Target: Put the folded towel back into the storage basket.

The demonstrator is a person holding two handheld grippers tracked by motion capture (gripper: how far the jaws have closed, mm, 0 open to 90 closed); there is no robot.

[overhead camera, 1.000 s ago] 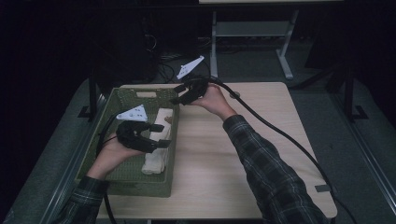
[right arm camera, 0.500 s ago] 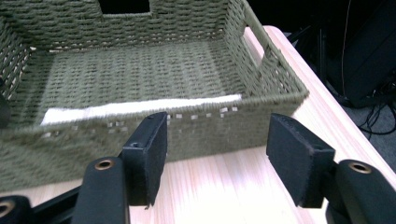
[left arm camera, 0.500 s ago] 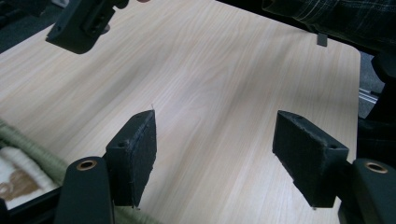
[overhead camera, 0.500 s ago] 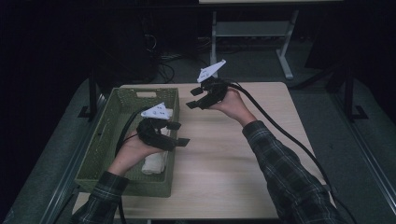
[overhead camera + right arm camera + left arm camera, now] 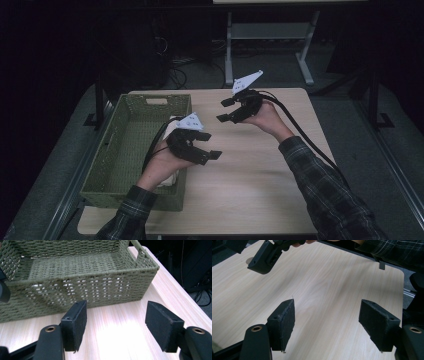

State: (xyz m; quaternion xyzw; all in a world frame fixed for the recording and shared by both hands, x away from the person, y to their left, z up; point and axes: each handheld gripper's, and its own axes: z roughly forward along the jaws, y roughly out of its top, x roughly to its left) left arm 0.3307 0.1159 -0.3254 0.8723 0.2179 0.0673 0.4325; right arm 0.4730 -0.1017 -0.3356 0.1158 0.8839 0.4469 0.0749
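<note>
Both your hand-held grippers, left (image 5: 209, 145) and right (image 5: 223, 110), are opening, empty; your left hand (image 5: 165, 162) half hides something pale in the basket (image 5: 131, 107).

Grippers: two, the left gripper (image 5: 206, 145) at 7 o'clock of centre, the right gripper (image 5: 226, 110) at 12 o'clock.
Hands: two, a left hand (image 5: 162, 165) and a right hand (image 5: 265, 120), one to each gripper.
Baskets: one green woven basket (image 5: 131, 145) at 9 o'clock.
Pale bundles: one pale bundle (image 5: 167, 181), lying in the basket.
Counters: one wooden counter (image 5: 250, 180).
</note>
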